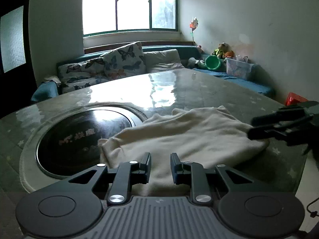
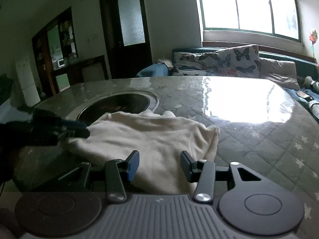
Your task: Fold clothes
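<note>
Left wrist view first: my left gripper [image 1: 160,165] stood with its jaws a little apart over the near edge of the cream garment [image 1: 185,137], nothing pinched between the pads. That garment lay crumpled on the table [image 1: 229,91], its left end lapping the rim of the round black cooktop [image 1: 83,137] sunk into the tabletop. My right gripper [image 1: 259,129] reached in from the right, its tips at the garment's right end; whether it touched the cloth I could not tell. On the blue bench along the right-hand wall sat a clear plastic box [image 1: 238,67] with pale things inside that I could not make out, and a green bucket [image 1: 213,62] lying on its side. Butterfly cushions [image 1: 119,61] leaned under the window [image 1: 129,8].

Right wrist view: my right gripper [image 2: 159,164] held its jaws well apart above the garment [image 2: 147,133], gripping nothing. My left gripper [image 2: 79,129] came in blurred from the left at the cloth's far-left edge. Window glare shone on the quilted table cover [image 2: 259,139]. A dark door [image 2: 129,29] with frosted glass and a white fridge [image 2: 27,81] stood beyond.
</note>
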`<state>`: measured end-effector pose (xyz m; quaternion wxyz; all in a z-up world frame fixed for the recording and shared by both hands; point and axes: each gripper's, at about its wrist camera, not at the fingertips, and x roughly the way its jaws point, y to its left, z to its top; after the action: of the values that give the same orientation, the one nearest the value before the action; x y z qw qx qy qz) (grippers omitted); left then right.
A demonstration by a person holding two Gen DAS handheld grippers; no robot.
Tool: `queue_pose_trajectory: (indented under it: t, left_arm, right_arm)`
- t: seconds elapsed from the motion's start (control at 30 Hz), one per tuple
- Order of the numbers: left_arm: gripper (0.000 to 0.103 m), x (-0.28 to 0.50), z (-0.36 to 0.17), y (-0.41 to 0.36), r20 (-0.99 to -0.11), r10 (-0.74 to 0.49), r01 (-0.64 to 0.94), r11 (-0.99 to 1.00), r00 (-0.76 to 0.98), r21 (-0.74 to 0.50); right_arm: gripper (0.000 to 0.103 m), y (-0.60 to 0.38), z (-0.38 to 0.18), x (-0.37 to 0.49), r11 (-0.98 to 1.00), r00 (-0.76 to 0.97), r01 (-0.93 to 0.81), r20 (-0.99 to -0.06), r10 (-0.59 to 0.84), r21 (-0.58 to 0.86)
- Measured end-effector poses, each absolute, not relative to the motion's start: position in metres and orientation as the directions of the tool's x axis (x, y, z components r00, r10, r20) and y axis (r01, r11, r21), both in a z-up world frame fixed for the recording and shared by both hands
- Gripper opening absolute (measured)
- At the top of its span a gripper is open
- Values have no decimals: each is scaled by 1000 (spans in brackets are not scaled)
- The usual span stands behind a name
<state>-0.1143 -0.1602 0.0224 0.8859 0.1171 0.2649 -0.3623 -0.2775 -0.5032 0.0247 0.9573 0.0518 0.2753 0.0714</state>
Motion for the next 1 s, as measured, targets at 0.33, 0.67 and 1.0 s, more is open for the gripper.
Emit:
queue_pose_trajectory:
  t: [0.33, 0.67, 1.0]
  left_arm:
    - [25, -110, 15, -153, -581, -584, 716, 698, 567, -4]
    - [28, -100, 11, -158, -579, -576, 706, 708, 577, -1]
    - [31, -103, 9, -154, -575, -578, 700, 714, 579, -15]
  right_arm:
    - [46, -509, 22, -261, 988, 828, -114, -539, 155, 107]
    - [46, -515, 14, -198, 991, 799, -103, -586, 137, 90]
    - [46, -510, 23, -184, 992, 792, -99, -597, 128, 82]
